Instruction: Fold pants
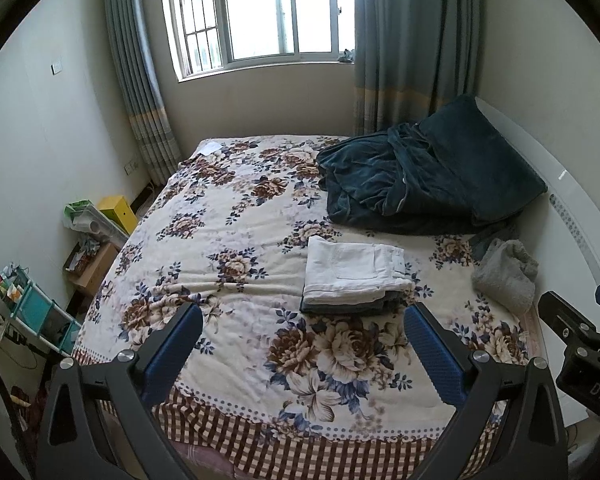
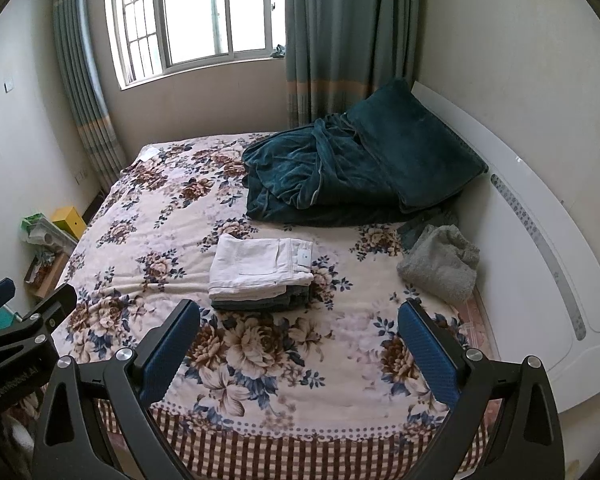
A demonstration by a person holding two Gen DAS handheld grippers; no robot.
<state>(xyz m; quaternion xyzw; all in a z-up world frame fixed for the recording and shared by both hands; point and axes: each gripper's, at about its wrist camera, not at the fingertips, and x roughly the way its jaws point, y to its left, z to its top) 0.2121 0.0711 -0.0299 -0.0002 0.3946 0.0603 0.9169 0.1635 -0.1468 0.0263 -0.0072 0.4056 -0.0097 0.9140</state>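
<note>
White pants (image 1: 354, 270), folded into a flat rectangle, top a small stack of darker folded garments (image 1: 348, 305) on the floral bedspread (image 1: 236, 216), lying beyond and between the jaws in both views. Left gripper (image 1: 302, 350) and right gripper (image 2: 298, 346): jaws spread wide, holding nothing, well short of the stack. A teal blanket (image 1: 412, 184) lies farther ahead; a grey towel (image 2: 440, 264) lies beyond the right-hand jaw.
</note>
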